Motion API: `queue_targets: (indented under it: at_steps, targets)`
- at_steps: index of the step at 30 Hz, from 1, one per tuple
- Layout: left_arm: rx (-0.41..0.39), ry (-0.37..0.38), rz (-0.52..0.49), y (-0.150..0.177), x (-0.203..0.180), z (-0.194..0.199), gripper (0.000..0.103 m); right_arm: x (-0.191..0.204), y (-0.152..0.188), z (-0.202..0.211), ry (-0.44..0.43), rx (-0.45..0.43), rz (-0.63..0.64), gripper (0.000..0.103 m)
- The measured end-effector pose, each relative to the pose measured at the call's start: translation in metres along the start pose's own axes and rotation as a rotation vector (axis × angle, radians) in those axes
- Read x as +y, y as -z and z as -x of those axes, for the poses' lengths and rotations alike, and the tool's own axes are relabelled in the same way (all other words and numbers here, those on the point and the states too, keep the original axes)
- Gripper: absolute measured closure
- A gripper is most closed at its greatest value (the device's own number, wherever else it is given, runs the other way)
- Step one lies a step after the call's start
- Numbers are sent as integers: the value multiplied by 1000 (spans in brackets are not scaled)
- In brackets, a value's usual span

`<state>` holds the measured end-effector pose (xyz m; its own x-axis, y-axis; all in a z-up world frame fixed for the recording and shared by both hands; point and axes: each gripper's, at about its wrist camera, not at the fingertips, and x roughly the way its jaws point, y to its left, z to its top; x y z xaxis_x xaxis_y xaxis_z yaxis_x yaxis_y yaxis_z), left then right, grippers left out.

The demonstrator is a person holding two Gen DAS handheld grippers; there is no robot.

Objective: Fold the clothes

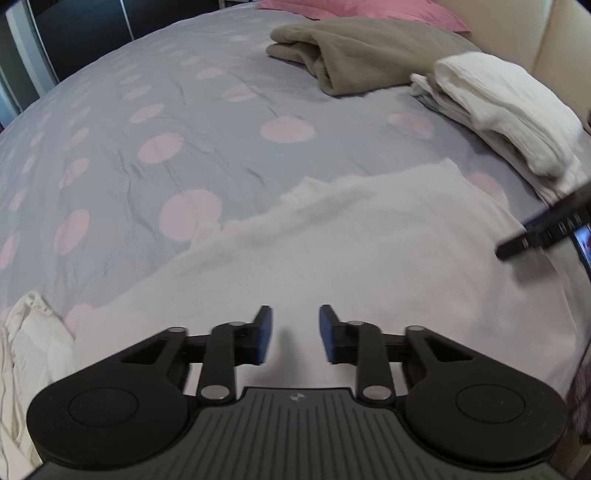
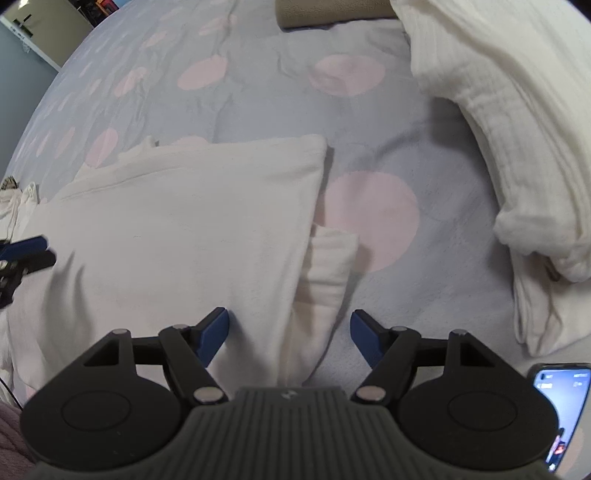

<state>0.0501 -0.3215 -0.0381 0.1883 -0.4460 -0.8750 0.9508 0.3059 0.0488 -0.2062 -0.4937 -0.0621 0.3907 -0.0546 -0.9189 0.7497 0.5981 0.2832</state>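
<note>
Two grippers work over a bed covered in grey cloth with pink dots. From the left wrist view, the left gripper points down at a white garment lying flat on the bed; its jaws stand a narrow gap apart, with nothing between the blue pads, which hover just above the cloth. Farther up the bed lie a folded brown garment and, to its right, a stack of folded white cloth, with a pink pillow beyond them. Part of the right gripper shows blurred at the right edge, and a rumpled cream garment lies at the lower left. From the right wrist view, the right gripper hangs over the right edge of the white garment, its jaws wide apart and holding nothing; a ribbed cuff sticks out from under the garment's edge and lies between the jaws, not pinched. The stack of folded white cloth lies at the right, the left gripper shows at the left edge, and a phone with a lit screen lies at the lower right.
</note>
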Motion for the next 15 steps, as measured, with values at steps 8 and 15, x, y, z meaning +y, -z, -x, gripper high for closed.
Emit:
queue_targets:
  at_steps: [8, 15]
  targets:
    - [10, 17, 24, -21, 1, -43, 88, -8, -9, -4, -43, -48, -13, 47]
    - [27, 6, 32, -32, 2, -74, 89, -17, -13, -10, -92, -48, -44, 48]
